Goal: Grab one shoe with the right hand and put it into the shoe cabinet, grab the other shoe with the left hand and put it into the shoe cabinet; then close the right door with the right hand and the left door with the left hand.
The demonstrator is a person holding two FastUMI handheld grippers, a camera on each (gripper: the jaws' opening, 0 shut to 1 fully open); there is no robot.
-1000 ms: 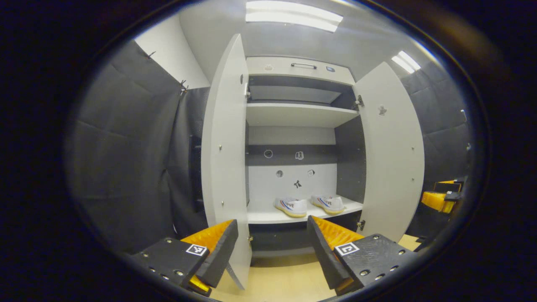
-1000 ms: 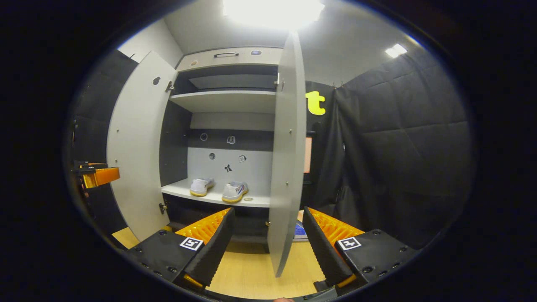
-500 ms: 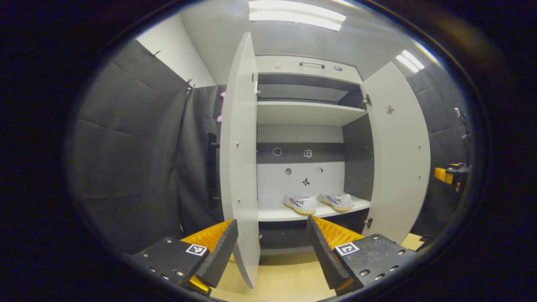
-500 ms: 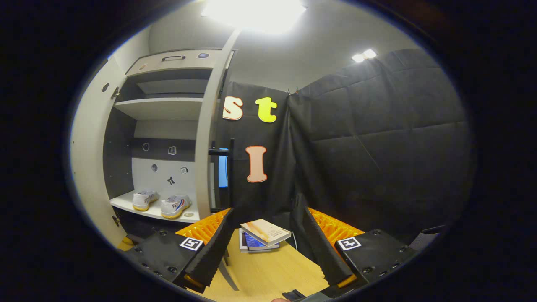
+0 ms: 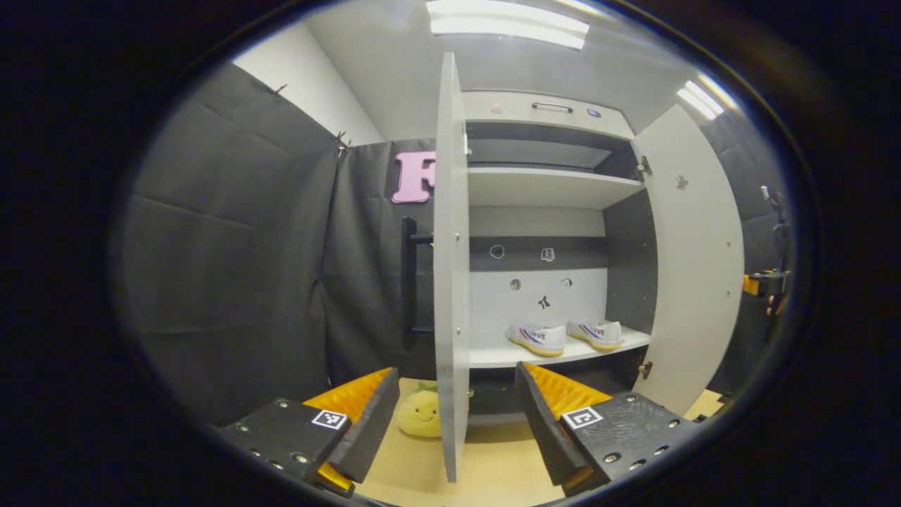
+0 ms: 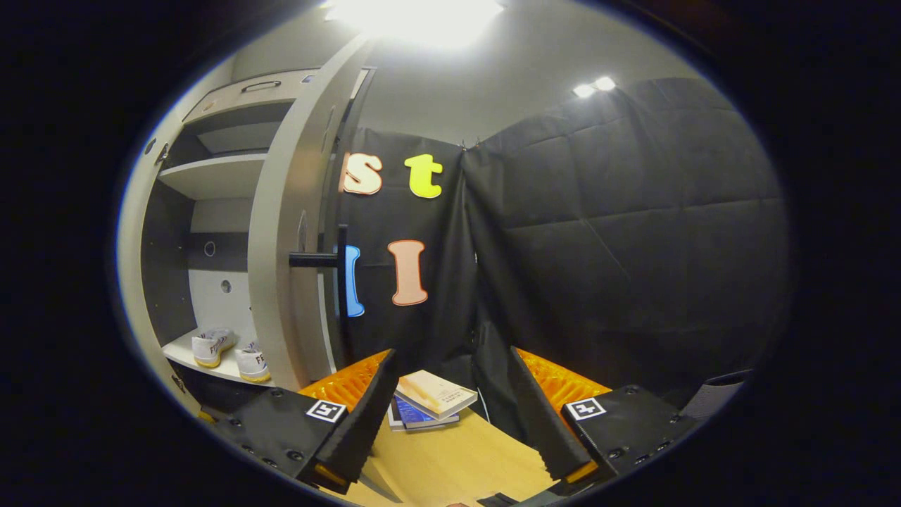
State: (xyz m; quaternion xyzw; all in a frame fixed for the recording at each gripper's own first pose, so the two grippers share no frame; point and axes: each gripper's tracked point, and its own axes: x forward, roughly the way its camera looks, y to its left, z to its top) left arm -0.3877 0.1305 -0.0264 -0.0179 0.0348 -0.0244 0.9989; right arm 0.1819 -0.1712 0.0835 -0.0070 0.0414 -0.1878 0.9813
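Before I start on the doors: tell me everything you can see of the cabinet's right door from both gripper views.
The right door is a tall, plain pale-grey panel, matte like laminated board, hinged on the cabinet's right side and swung wide open. In the left gripper view its inner face shows small screw heads, a small cut-out near the top and two hinges. In the right gripper view it stands nearly edge-on, with a dark bar handle jutting from its outer face. No hand-held gripper touches it.

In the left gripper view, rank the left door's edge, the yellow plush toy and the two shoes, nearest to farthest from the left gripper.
From the left gripper:
1. Left door, its edge standing between the fingers.
2. Yellow plush toy, on the floor behind that door, left.
3. Shoes, on the cabinet's lower shelf, right.
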